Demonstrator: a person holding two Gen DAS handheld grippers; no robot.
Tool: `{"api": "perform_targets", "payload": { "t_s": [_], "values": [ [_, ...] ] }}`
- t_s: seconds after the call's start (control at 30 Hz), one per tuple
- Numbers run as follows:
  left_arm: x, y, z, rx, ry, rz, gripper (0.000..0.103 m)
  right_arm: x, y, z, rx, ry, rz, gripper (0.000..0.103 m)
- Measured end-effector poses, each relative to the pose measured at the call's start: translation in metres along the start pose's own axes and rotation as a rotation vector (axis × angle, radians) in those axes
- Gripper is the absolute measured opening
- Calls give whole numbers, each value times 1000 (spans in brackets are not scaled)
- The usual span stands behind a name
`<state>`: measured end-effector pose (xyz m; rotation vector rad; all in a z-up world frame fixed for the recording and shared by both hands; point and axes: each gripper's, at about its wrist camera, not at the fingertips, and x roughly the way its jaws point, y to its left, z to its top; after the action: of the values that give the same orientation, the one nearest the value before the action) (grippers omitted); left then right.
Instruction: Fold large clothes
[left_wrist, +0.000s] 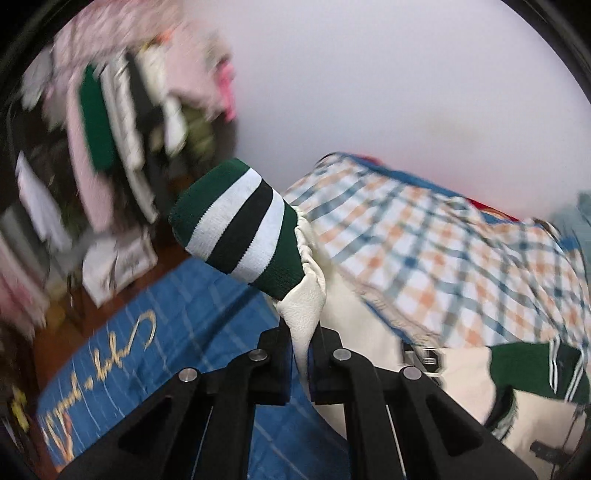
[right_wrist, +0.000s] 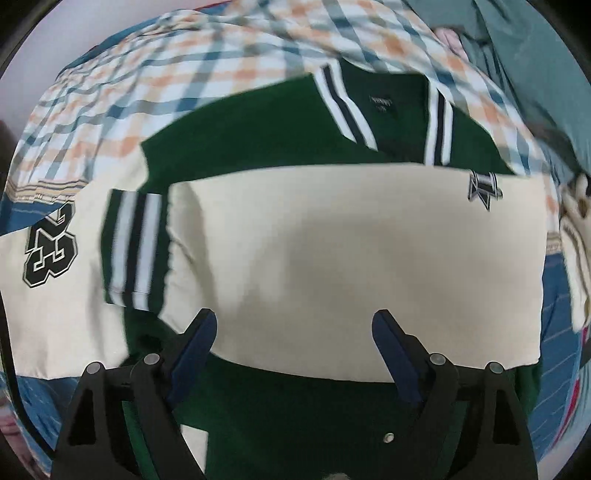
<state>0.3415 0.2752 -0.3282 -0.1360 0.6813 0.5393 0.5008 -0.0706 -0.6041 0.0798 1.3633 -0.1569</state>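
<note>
Sleeve-fold step: left gripper (left_wrist: 299, 363) clamped on cream sleeve (left_wrist: 303, 310) w/ striped cuff (left_wrist: 236, 221), lifted. Right gripper (right_wrist: 295, 354) wide open, empty, over varsity jacket (right_wrist: 280, 136) (2nd sleeve already across). Next: lay sleeve over body.

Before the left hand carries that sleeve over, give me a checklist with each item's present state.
1. Left gripper shut on the cream sleeve: ok.
2. Striped cuff hanging free beyond the fingers: ok.
3. Right gripper open, nothing pinched: ok.
4. Other sleeve already laid across the green jacket body: ok.
5. Jacket lying on the plaid sheet, collar flat: ok.
6. Sleeve free of snags along its length: cannot tell.
</note>
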Motion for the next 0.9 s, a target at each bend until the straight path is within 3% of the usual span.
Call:
{"api": "perform_targets", "payload": {
  "t_s": [0.1, 0.33, 0.5, 0.63, 0.8, 0.9],
  "values": [
    [-22, -46, 6, 82, -36, -48, 3, -1, -22, -1, 21, -23, -1, 87],
    [-79, -200, -10, 242, -52, -272, 2, 2, -119, -10, 159, -10, 47, 87],
    [-110, -322, -54, 333, 27, -463, 2, 5, -220, -29, 286, 4, 47, 87],
    [-130, -430, -124, 492, 117, -587, 2, 9, -299, -54, 370, 12, 17, 87],
    [-136, -503, -216, 684, 246, -605, 3, 19, -383, -91, 457, 50, 7, 88],
    [-129, -519, -253, 755, 286, -541, 6, 23, -417, -110, 482, 63, 44, 88]
  ]
}}
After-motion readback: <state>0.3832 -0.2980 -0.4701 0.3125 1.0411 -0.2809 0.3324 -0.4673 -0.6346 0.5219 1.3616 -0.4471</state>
